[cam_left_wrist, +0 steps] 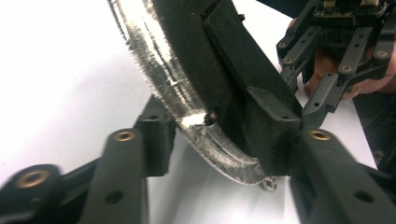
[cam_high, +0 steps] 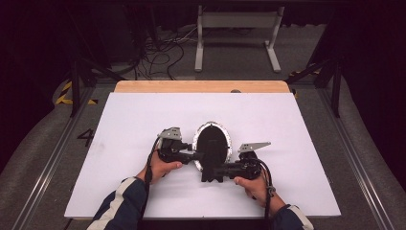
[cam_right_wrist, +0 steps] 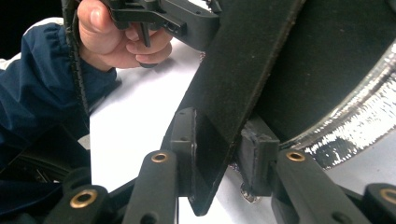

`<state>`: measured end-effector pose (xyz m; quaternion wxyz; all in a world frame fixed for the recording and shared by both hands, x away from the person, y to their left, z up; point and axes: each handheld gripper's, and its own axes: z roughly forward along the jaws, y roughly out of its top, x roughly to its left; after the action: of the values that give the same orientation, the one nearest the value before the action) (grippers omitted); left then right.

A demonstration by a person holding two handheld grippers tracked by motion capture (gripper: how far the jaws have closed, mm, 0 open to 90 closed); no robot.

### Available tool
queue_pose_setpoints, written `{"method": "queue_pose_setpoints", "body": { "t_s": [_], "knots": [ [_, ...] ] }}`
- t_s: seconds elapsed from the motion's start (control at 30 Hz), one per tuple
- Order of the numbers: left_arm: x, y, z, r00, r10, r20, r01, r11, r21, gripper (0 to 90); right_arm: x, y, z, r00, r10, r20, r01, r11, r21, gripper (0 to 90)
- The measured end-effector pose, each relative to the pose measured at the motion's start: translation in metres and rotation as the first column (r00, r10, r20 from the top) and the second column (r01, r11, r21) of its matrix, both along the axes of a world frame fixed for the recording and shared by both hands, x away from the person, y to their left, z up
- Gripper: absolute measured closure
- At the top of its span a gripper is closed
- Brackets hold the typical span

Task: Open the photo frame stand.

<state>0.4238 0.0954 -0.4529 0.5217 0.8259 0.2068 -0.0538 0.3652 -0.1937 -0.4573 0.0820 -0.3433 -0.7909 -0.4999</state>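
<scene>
Counter (cam_high: pixel 143 124): white sheet laid over a wooden top, whose far edge is exposed.

Oval frame (cam_high: pixel 212 143): black back panel with a glittering silver rim, face down near the middle of the counter, long axis running near to far. A black stand flap (cam_right_wrist: pixel 243 74) is seen hinged off the back, and a small metal ring (cam_left_wrist: pixel 269 183) at the rim's near end.

Left hand-held gripper (cam_high: pixel 194 156): held in the left hand (cam_high: pixel 160 167), pointed right at the frame's left edge. Jaws are seen part-closed on the silver rim (cam_left_wrist: pixel 187 107) and back panel, one on each side.

Right hand-held gripper (cam_high: pixel 210 172): held in the right hand (cam_high: pixel 253 184), pointed left at the frame's near end. Jaws are closed narrowly on the stand flap.

Sleeves (cam_high: pixel 119 203): dark blue with white stripes, entering from the near edge.
</scene>
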Motion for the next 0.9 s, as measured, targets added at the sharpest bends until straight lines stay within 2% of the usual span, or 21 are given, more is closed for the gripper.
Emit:
{"method": "queue_pose_setpoints", "body": {
  "t_s": [0.2,0.33,0.5,0.57,0.7,0.9],
  "knots": [
    [-0.002,0.0,0.0,0.9997,-0.022,0.007,0.022,0.9998,-0.002,59.2,-0.002,0.0,0.001,0.9998,-0.016,-0.009,0.016,1.0,-0.007,72.2],
    [-0.005,-0.002,0.002,0.9993,-0.032,0.022,0.031,0.9994,0.016,59.3,-0.003,0.001,0.002,0.9998,-0.018,-0.007,0.018,1.0,-0.012,72.8],
    [-0.011,-0.005,0.01,0.9965,-0.024,0.08,0.022,0.9992,0.034,61.2,-0.003,0.001,0.003,0.9997,-0.026,-0.005,0.026,0.999,-0.021,76.1],
    [-0.013,-0.005,0.012,0.9933,-0.019,0.114,0.014,0.9989,0.044,61.4,-0.004,0.001,0.004,0.9997,-0.026,-0.002,0.025,1.0,-0.018,76.2],
    [-0.015,-0.006,0.015,0.9899,0.004,0.142,-0.011,0.9986,0.051,61.6,-0.004,0.001,0.006,0.9996,-0.027,0.002,0.027,1.0,-0.008,76.1],
    [-0.019,-0.005,0.02,0.9789,0.024,0.203,-0.036,0.9976,0.06,64.0,-0.005,0.001,0.01,0.9997,-0.023,0.011,0.023,1.0,0.001,76.8]
  ]
}}
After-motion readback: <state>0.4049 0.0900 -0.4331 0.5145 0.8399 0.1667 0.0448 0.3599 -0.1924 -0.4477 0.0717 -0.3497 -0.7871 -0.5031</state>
